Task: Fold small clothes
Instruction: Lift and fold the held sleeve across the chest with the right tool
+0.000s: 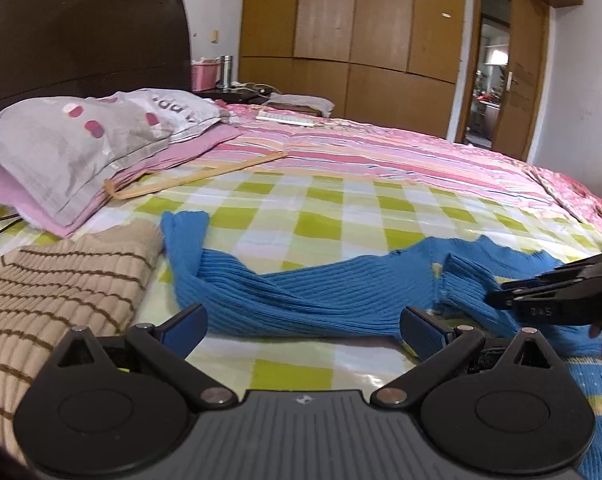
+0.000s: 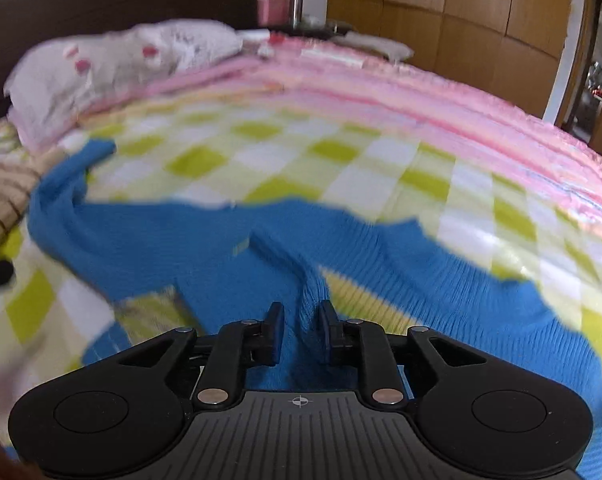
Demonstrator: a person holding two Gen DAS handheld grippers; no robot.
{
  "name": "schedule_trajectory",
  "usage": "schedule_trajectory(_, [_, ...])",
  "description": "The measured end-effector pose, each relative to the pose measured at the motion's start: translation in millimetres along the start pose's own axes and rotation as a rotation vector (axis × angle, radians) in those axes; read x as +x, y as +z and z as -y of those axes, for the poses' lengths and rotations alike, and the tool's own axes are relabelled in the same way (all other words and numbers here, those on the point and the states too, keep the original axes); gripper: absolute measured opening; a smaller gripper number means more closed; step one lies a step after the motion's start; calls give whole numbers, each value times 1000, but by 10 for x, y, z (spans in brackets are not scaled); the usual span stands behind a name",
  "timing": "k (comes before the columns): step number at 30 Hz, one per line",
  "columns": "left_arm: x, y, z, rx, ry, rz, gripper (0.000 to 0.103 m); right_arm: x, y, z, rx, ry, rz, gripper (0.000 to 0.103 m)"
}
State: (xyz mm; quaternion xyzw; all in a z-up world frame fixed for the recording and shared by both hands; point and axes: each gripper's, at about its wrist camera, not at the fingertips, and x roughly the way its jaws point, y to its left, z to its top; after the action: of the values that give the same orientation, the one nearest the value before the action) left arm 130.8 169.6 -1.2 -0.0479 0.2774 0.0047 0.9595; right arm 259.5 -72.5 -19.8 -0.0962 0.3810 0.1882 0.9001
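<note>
Blue sweater lies spread on checked sheet, just ahead of both claws. Right claw pinches a raised ridge of it (view blurred). Left claw wide open, holding nothing; beige striped sweater to its left.

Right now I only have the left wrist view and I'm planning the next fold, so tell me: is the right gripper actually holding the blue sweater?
Observer: Yes. The right gripper has its fingers closed on a raised pinch of the blue sweater.
Operator: Does the knit spread further right than I can see?
Observer: It does; blue knit runs on to the right over the green checked sheet.
Operator: Anything sharp enough there to aim by?
Observer: No, that view is motion-blurred. Your left gripper view stays the clearer guide.
</note>
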Motion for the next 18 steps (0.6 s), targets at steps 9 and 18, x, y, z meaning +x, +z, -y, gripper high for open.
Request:
schedule_trajectory(9, [-19, 85, -278, -66, 38, 18, 103, -199, 486, -356, 13, 128, 60, 22])
schedule_trajectory(18, [18, 96, -573, -111, 68, 11, 98, 257, 1168, -1355, -29, 349, 12, 24])
